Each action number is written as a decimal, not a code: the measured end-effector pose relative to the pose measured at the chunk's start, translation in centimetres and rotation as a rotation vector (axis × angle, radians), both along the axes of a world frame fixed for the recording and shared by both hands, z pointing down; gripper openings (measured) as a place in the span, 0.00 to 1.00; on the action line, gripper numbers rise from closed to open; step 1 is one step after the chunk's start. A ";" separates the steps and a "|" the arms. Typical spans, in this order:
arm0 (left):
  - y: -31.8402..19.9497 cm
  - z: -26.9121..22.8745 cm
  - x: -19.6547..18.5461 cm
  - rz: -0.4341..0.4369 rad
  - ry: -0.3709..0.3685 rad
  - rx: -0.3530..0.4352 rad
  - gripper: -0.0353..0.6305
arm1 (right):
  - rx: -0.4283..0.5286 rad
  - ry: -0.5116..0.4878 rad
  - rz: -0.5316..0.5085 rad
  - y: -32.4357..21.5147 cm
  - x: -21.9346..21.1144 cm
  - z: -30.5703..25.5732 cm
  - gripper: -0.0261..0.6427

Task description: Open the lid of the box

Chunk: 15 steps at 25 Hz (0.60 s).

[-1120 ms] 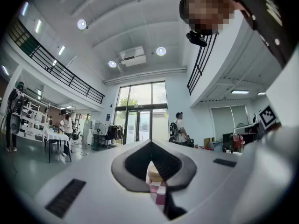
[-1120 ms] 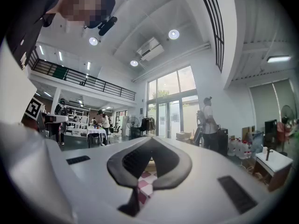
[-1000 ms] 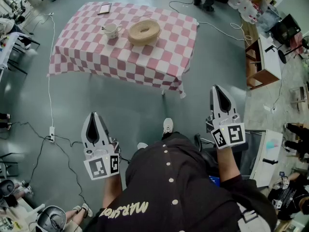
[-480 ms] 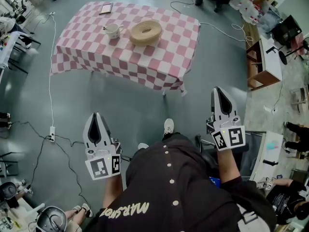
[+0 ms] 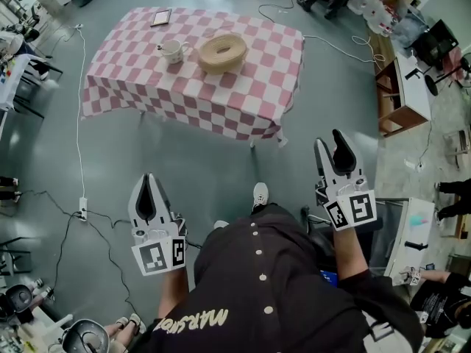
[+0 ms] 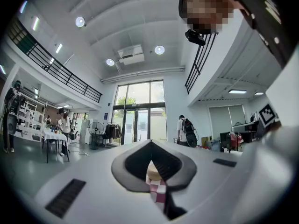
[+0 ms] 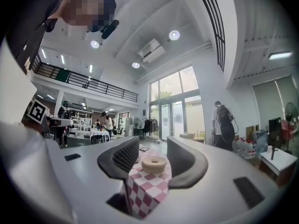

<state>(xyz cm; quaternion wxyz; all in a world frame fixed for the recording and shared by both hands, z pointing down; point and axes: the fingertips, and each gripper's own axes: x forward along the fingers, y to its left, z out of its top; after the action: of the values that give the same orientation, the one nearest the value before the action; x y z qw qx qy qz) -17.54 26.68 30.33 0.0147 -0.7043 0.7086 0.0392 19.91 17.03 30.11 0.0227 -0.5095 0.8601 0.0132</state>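
Grey floor (image 5: pixel 110 145) lay beneath both tools, low in the frame. The left tool (image 5: pixel 149 179) was closed and empty; the right tool (image 5: pixel 329 140) was opening its jaws on nothing. Well apart, upper centre, the round box (image 5: pixel 221 51) sat on the checked table (image 5: pixel 243 94), near a cup (image 5: pixel 171 50).

We see a pink-and-white checked tablecloth (image 5: pixel 243 94), a tan box (image 5: pixel 221 50), a white cup (image 5: pixel 171 48), and a grey-green floor (image 5: pixel 206 168).

A: Items on the table (image 5: pixel 243 98)?
B: White mug (image 5: pixel 171 50), near the far edge, left of centre. Flat dark-framed panel (image 5: pixel 161 17), far left corner.
A: Floor?
B: Power strip (image 5: pixel 82 213) with cable (image 5: pixel 76 109), left of the table.
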 end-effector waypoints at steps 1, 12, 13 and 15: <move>0.0 0.0 -0.1 0.000 0.000 0.000 0.07 | -0.001 0.001 -0.004 0.0 -0.1 0.0 0.30; -0.4 0.2 -0.1 0.003 0.006 0.000 0.07 | 0.003 0.001 -0.049 -0.3 -1.0 -0.2 0.49; -0.5 0.3 -0.1 0.002 0.006 -0.001 0.07 | 0.004 0.000 -0.051 -0.3 -1.0 -0.2 0.51; -0.5 0.3 -0.1 0.000 0.008 -0.003 0.07 | 0.004 0.000 -0.057 -0.4 -1.1 -0.2 0.54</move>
<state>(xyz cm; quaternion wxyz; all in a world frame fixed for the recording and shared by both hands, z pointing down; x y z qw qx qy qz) -17.66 26.21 30.67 0.0109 -0.7044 0.7086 0.0408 18.79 16.66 29.89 0.0243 -0.4849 0.8741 0.0143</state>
